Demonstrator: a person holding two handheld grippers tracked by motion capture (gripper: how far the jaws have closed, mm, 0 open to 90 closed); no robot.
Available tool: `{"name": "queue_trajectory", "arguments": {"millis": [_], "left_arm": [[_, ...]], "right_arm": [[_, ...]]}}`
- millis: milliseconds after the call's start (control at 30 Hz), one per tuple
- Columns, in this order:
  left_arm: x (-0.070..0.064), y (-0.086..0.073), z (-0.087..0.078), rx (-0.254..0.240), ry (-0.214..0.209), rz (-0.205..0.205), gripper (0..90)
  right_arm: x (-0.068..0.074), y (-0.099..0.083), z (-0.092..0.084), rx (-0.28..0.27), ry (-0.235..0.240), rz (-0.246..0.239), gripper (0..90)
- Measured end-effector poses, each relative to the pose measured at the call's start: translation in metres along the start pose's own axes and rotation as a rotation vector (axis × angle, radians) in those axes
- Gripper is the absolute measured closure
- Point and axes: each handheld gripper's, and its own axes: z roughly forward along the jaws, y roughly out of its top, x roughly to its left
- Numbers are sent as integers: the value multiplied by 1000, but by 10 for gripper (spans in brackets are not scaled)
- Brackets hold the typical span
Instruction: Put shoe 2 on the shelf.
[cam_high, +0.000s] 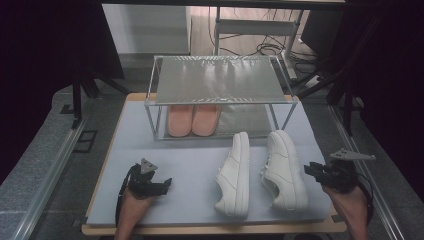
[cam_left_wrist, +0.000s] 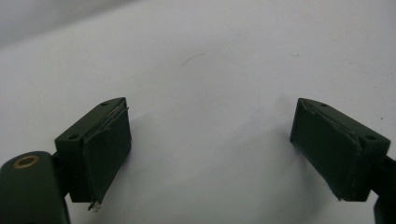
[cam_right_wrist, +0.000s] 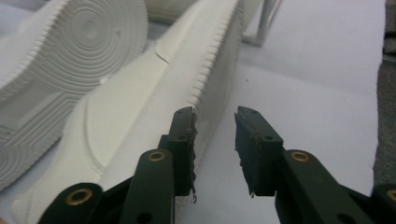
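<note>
1. High view: two white sneakers lie on the pale grey mat (cam_high: 150, 150) that covers your counter, both tipped onto their sides, toes toward the rack (cam_high: 220, 95).
2. Left shoe (cam_high: 235, 175) is long and narrow from above, smooth upper, sole edge facing left.
3. Right shoe (cam_high: 284, 170) lies just beside it, a narrow gap between them, and it is the one nearest your right gripper (cam_high: 314, 170).
4. Your right gripper sits just off that shoe's right edge, at the mat's right border. In the right gripper view its black jaws stand narrowly parted with nothing between them; the saw-toothed rubber sole rim of the right shoe (cam_right_wrist: 205, 93) lies just ahead of the left jaw. I can't tell whether that jaw touches it.
5. That view also shows the left shoe (cam_right_wrist: 70, 56) sole-on: moulded concentric rings and fine ribbing, matte off-white.
6. Your left gripper (cam_high: 167, 184) rests low on the mat's left part, well apart from both shoes. Its jaws (cam_left_wrist: 210, 149) are wide, flat dark pads over bare mat.
7. Rack: thin metal frame, silvery sheet top, and a pair of pink slippers (cam_high: 192, 120) side by side on its lower level.
</note>
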Motion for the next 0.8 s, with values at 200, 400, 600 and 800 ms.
{"name": "queue_trajectory", "arguments": {"millis": [200,400,600,800], "left_arm": [[0,0,0,-1,0,-1,123],[0,0,0,-2,0,-1,124],[0,0,0,-1,1,-1,124],[0,0,0,-2,1,-1,125]], "right_arm": [[11,12,11,21,17,-56,792],[15,16,19,36,-1,-78,876],[18,17,21,42,25,-80,899],[13,15,20,43,28,-59,900]]}}
